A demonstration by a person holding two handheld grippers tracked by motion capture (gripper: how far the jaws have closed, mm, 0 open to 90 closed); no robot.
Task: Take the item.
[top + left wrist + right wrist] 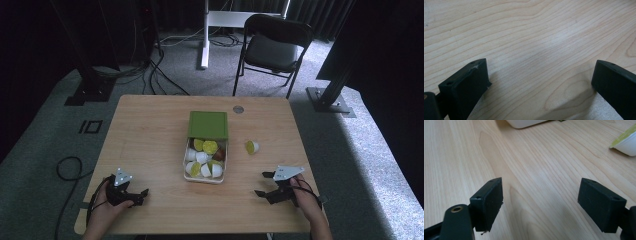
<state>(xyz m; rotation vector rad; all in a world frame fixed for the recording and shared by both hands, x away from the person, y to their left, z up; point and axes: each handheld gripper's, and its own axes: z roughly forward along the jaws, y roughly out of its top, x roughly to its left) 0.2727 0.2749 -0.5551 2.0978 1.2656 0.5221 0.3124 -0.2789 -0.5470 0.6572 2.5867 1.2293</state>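
box: about eight pods (some hidden) | loose pod: one | grippers: two

The box and the loose cup are cut off by the right gripper view's edges; the cups' labels are too small to read.

Black hand-held grippers, grey triangular plates.

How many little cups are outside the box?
1. A single little cup with a yellow-green lid lies tipped on the table, just right of the box. More cups sit inside the box, and some there may be hidden.
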